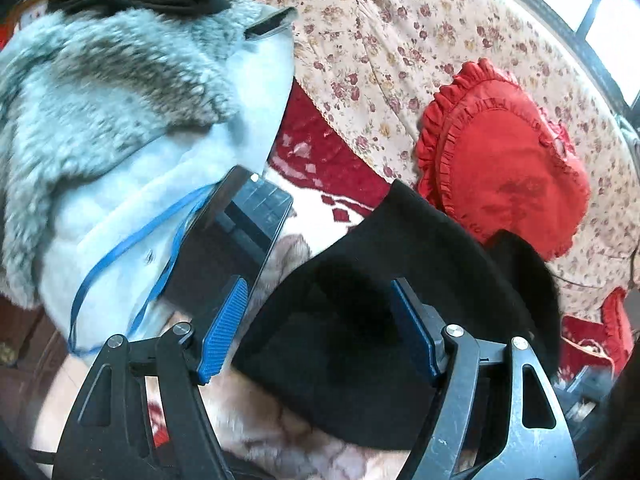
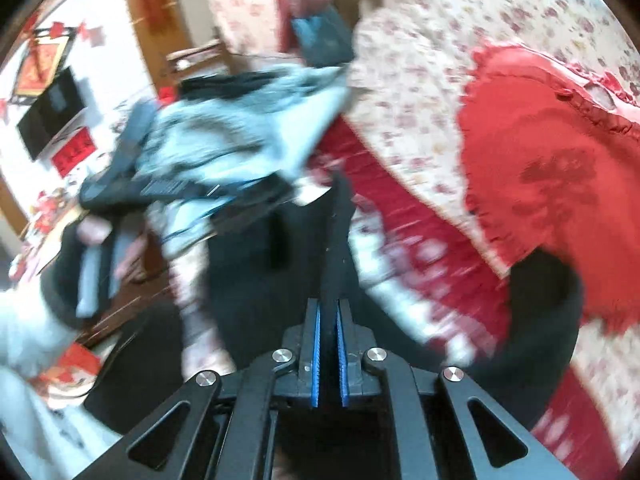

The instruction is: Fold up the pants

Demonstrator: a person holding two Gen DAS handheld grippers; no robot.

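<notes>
Beside the red heart cushion, the black pants lie mostly unfolded: the right gripper pinches one edge, while the left gripper stands wide over them.

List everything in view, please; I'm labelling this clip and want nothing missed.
black pants: one, black, on the bed, an edge clamped in the right gripper
red cushion: one, red, frilled, beside the pants
floral cover: one, cream with red flowers, under the cushion
fur-collared coat: one, pale blue and grey, left of the pants
phone: one, dark, lying on the coat
left gripper: one, blue pads, open over the pants
right gripper: one, blue pads, shut on the pants
</notes>
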